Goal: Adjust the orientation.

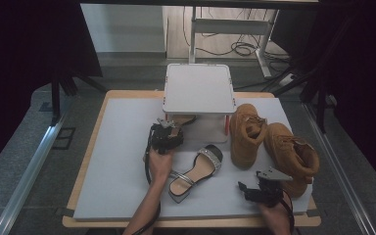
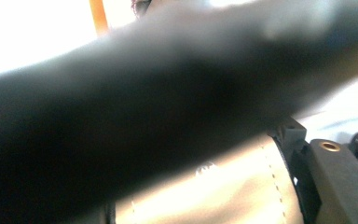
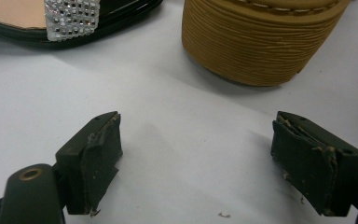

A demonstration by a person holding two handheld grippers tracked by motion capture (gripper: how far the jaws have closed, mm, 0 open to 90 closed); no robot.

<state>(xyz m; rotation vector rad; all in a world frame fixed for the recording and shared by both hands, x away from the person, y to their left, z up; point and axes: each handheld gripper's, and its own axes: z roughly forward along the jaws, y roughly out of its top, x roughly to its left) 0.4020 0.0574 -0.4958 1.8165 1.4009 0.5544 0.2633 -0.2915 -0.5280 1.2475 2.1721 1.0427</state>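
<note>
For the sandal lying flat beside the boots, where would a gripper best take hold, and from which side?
Probably the sandal's narrow waist between the rhinestone toe band and the heel, coming from above with the jaws across its width. It lies sole-down on the grey mat, so the thin edges are free there. The open right gripper sits nearest, with bare mat between its jaws.

bare mat [image 1: 122, 161] left of sandal [image 1: 196, 172], boots [image 1: 274, 144] crowding right side

Left claw [image 1: 168, 128] holds a sandal [image 1: 180, 122] (under the shelf [image 1: 199, 88]).
</note>
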